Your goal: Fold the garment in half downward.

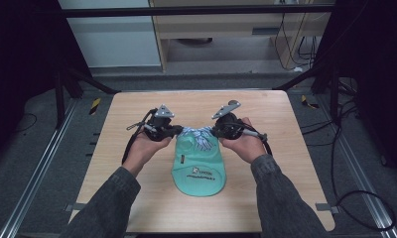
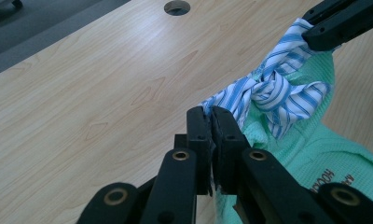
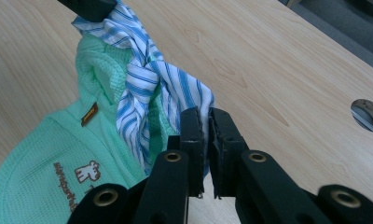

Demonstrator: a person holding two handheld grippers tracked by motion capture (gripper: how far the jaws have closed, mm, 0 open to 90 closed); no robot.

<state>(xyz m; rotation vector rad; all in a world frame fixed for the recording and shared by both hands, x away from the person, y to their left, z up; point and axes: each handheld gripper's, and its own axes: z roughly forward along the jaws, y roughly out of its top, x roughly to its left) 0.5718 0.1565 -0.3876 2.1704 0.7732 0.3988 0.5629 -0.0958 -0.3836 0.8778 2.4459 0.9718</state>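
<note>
Left gripper (image 2: 211,116): fingers are closed on one striped tie (image 2: 273,91) end.
Right gripper (image 3: 204,119): fingers are closed on the other end.
Green pouch (image 1: 199,166): it is laid mid-table (image 1: 137,114), ties knotted.

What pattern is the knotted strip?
Blue and white stripes on the strip, clearest in the left gripper view.

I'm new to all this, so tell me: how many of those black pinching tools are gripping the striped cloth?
2. The left gripper pinches the striped cloth at its left end, and the right gripper pinches its right end, above the green bag on the table.
</note>
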